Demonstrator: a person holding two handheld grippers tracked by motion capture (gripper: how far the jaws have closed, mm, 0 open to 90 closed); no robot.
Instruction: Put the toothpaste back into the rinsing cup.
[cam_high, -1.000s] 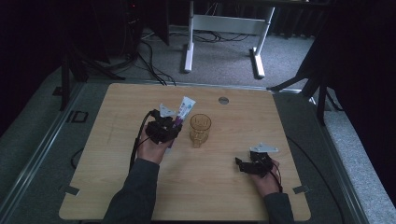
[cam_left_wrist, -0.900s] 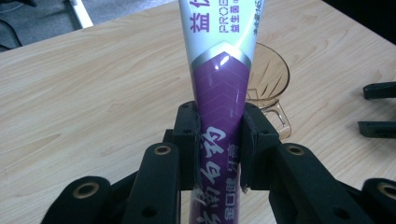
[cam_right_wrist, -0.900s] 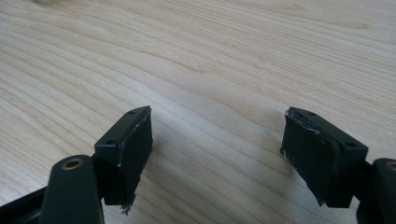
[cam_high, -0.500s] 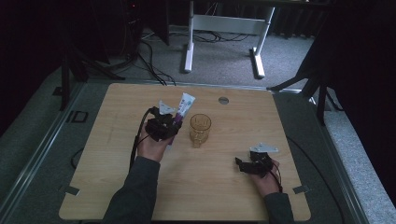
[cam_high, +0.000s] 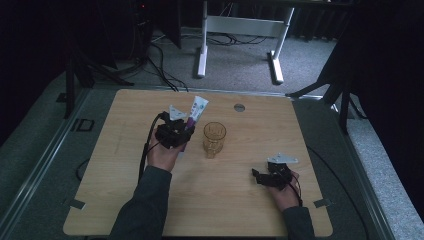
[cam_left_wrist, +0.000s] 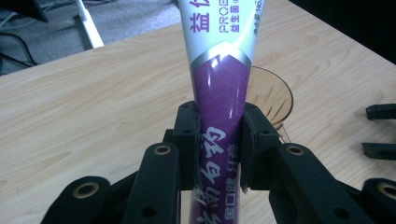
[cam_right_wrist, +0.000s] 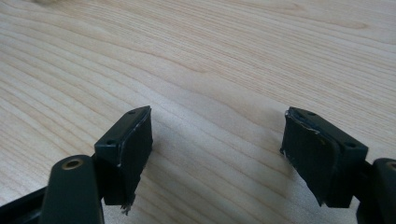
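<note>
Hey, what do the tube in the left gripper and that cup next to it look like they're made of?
The tube looks like soft glossy plastic: a bright glare runs across its purple and white printed skin, which narrows where the left gripper clamps it. The cup seems to be clear amber glass or hard plastic; the wood shows through its ribbed wall.

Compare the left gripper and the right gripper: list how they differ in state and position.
The left gripper is shut on the toothpaste tube; the right gripper is open with nothing between its jaws. The left gripper is beside the glass cup; the right gripper sits apart, nearer the table front edge. Both are black and hand-held.
</note>
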